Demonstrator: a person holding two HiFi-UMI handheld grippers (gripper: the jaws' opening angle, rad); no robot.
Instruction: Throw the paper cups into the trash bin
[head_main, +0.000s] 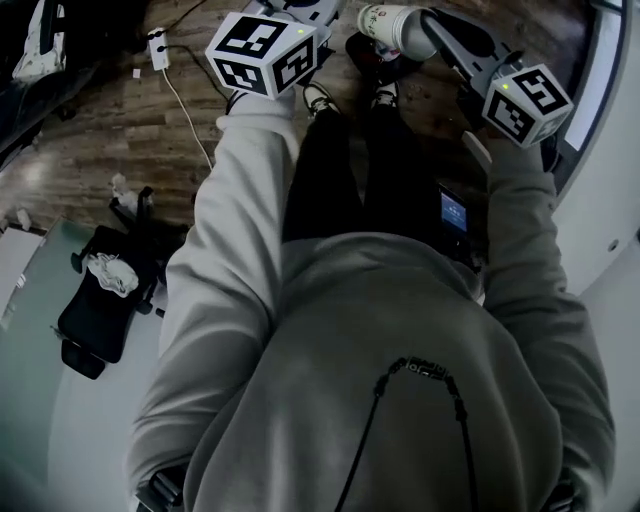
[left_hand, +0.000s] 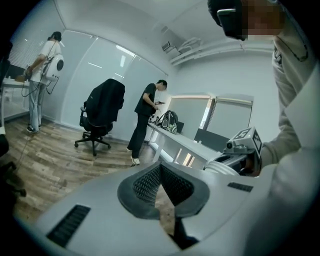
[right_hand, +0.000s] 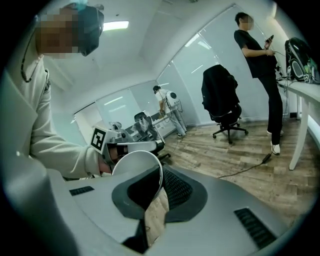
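In the head view my right gripper (head_main: 428, 28) reaches forward at the top right, shut on a white printed paper cup (head_main: 385, 27) that lies sideways above the person's shoes. In the right gripper view the cup (right_hand: 136, 165) sits pinched by its wall between the two pads, its round end turned toward the camera. My left gripper (head_main: 300, 8) is held up at the top left, and in the left gripper view its pads (left_hand: 145, 182) meet at the tips with nothing between them. No trash bin shows in any view.
Wooden floor lies below. A black office chair (head_main: 100, 300) stands at the left, and a white power strip (head_main: 158, 48) with its cable lies on the floor. A white desk edge (head_main: 605, 120) runs along the right. Two people stand farther off in the room (left_hand: 147, 117).
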